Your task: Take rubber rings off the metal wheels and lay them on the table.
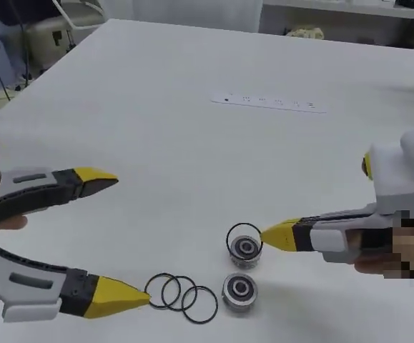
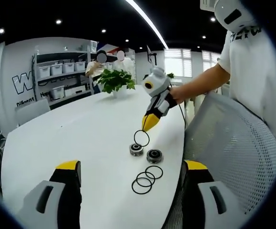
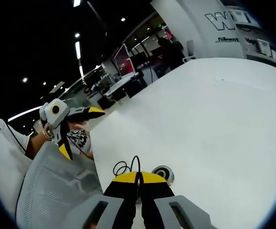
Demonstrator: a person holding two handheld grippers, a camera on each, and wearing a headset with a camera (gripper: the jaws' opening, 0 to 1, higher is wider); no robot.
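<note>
The right tool (image 1: 266,234) is pressed together on a thin black rubber ring (image 1: 243,224). It pinches the ring by its edge and holds it just above the far wheel (image 1: 246,250). I think it holds the ring this way so the ring can come away from the metal. In the left gripper view the ring stands up like a hoop under the tool's yellow tip. I cannot tell if the bottom of the ring touches the wheel or is free of it.

The left tool (image 1: 129,238) is spread wide and holds nothing. It hangs over the table (image 1: 192,157), near the three rings (image 1: 180,293). I think it waits there so it is close if a wheel needs holding down.

The three rings lie flat on the table in a little row and overlap each other. They are just beside the near wheel (image 1: 239,291). That looks like the spot for finished rings, so I think the pinched ring goes there too.

The near wheel is small and blurry. I cannot tell if it has a ring on it.
</note>
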